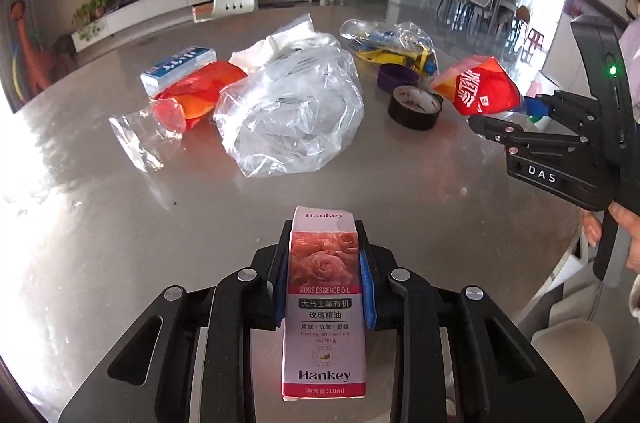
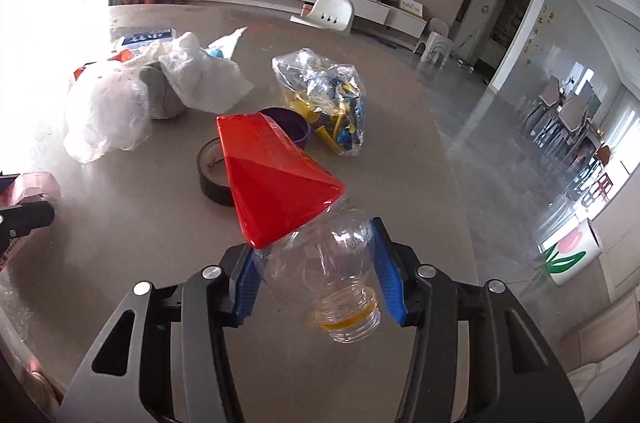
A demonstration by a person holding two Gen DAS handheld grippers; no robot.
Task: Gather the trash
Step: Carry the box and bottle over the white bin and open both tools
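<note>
Left wrist view shows the left gripper (image 1: 324,255) pinching a pink carton (image 1: 323,303) printed "Hankey" and "ROSE ESSENCE OIL", its blue pads pressed against both long sides. The carton's top flap looks closed, so what is in it cannot be told. Beyond it on the grey table (image 1: 120,223) lie a crumpled clear plastic bag (image 1: 288,115), a flattened bottle with a red label (image 1: 192,99), a blue and white box (image 1: 178,69), white wrapping (image 1: 280,43), a black tape roll (image 1: 414,107) and a purple lid (image 1: 396,77).

Right wrist view shows the right gripper (image 2: 316,275) clamped on a clear plastic bottle (image 2: 344,263) with a red label (image 2: 272,179), 1 blue pad on each side of its shoulder; the neck points toward the camera, uncapped, with a yellow ring. The bottle looks empty. Behind it on the table a clear bag (image 2: 324,99) holds yellow and blue plastic pieces.
</note>
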